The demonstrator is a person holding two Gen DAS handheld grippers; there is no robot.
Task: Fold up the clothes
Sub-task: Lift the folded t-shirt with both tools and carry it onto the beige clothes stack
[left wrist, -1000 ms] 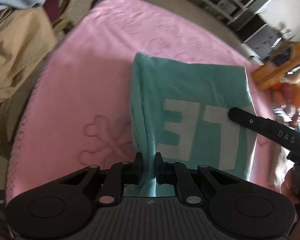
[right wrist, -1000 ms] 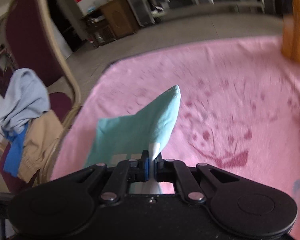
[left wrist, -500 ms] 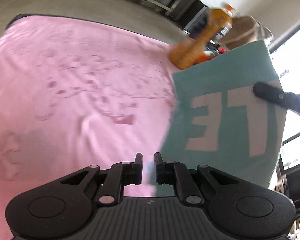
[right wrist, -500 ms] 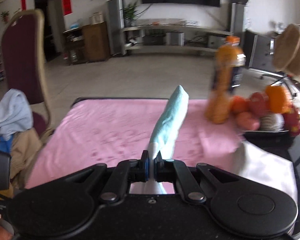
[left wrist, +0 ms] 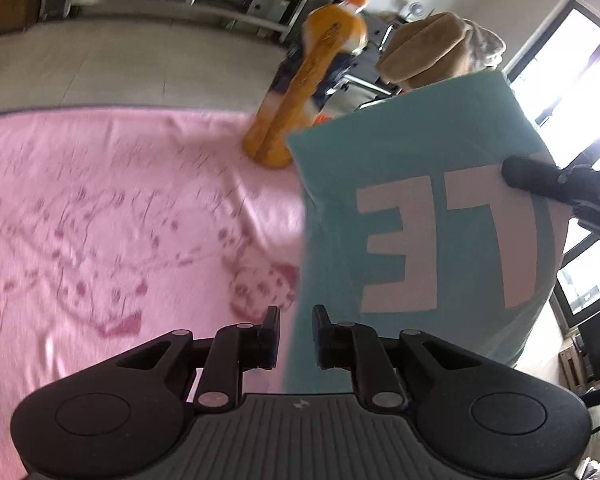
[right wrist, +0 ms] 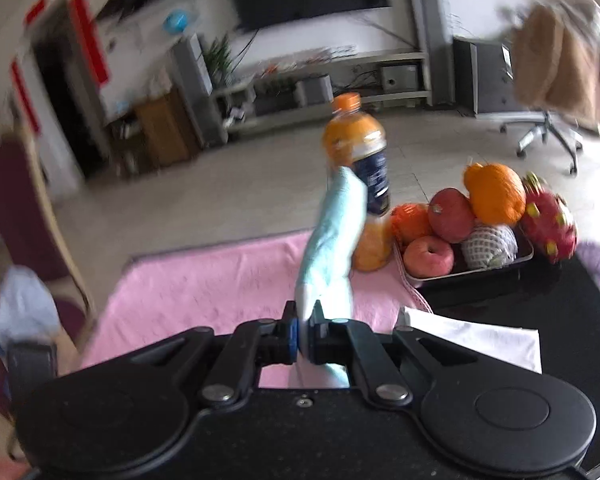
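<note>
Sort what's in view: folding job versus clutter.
Job: teal shirt, right gripper clamped on it, open left gripper, pink cloth.
Clutter: juice bottle, fruit tray, white cloth, chair, office chair.

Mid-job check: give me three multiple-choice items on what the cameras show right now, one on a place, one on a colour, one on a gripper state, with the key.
1. Where does the orange bottle stand?
A. on the chair
B. between the pink blanket and the fruit tray
C. on the floor

2. What colour is the folded shirt?
A. teal with white letters
B. red
C. black

3. How is the left gripper?
A. shut on the shirt
B. shut on the bottle
C. open, holding nothing

Key: 1 B, the right wrist view shows it at the blanket's edge beside the fruit; 2 A, the left wrist view shows teal cloth with white print; 3 C, its jaws stand apart, while the right gripper pinches the shirt.
</note>
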